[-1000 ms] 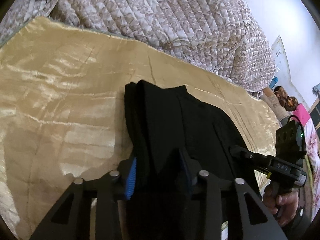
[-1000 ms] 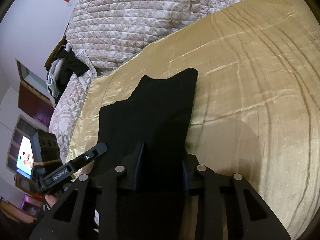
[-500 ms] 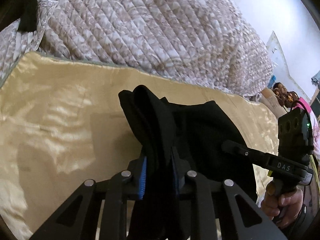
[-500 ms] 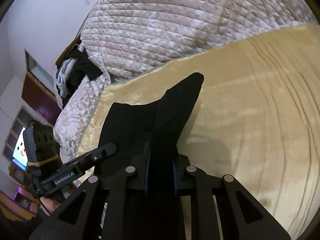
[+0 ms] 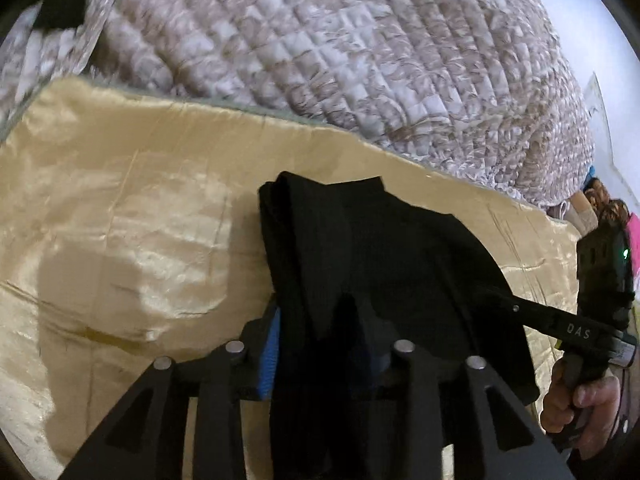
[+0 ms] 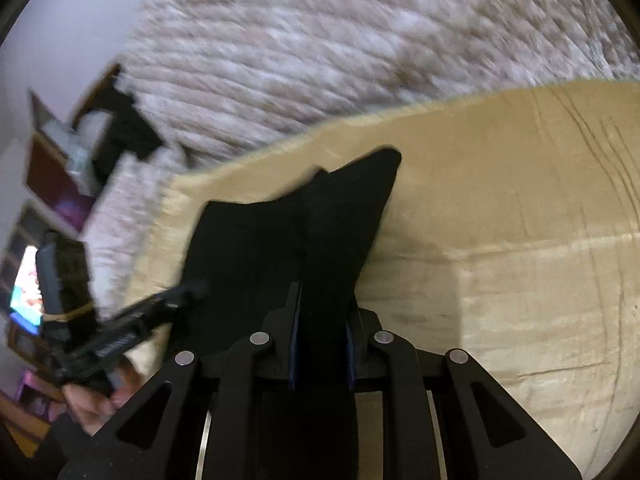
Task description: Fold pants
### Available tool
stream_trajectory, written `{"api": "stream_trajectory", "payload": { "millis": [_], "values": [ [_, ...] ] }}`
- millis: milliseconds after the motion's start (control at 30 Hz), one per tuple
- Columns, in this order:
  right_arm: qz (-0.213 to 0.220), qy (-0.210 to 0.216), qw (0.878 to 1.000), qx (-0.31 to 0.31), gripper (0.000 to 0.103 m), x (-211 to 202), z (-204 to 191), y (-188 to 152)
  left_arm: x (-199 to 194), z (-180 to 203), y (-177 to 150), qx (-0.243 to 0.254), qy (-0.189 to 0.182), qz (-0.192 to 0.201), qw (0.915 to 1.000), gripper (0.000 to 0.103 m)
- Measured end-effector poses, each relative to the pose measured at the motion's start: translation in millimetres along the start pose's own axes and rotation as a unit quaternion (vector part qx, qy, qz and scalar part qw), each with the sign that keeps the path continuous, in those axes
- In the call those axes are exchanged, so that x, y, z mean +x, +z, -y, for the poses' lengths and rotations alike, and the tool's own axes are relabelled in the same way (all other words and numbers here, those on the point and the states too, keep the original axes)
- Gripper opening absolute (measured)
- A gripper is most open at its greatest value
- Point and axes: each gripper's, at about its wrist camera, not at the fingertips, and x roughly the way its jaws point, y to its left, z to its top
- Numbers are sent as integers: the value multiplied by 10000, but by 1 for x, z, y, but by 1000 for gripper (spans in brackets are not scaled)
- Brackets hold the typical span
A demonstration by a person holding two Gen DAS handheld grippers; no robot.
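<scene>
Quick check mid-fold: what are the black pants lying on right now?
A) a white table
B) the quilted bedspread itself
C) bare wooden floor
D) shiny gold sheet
D: the black pants spread over the shiny gold sheet, which lies in front of the quilted bedspread.

Black pants [image 5: 360,248], bunched, lifted at near edge over gold sheet.

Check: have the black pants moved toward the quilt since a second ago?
Yes. The black pants now reach nearer the quilt; less gold sheet shows between them.
</scene>
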Motion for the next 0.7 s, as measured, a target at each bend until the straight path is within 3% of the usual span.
{"api": "stream_trajectory", "payload": {
  "millis": [100, 200, 333, 467, 533, 567, 700],
  "values": [
    [-9, -134, 9999, 83, 30, -6, 7, -3, -14, -5, 0, -74, 297, 192, 9993, 37],
    [279, -639, 9970, -336, 30, -31, -6, -10, -34, -2, -5, -72, 434, 440, 9981, 37],
    [467, -783, 9920, -874, 29, -48, -33, -28, -58, 23, -30, 284, 277, 699, 9968, 37],
    [446, -749, 9860, -1422, 20, -53, -57, -57, -54, 51, -63, 877, 286, 537, 9943, 37],
    [192, -907, 9817, -1665, 19, -42, -60, -72, -42, 51, -74, 1016, 445, 335, 9933, 37],
    [66, -1036, 9792, -1743, 19, -34, -58, -78, -40, 50, -78, 1079, 528, 421, 9919, 39],
    [9, -1101, 9766, -1848, 19, -31, -57, -79, -42, 43, -73, 899, 610, 407, 9932, 39]
  ]
}}
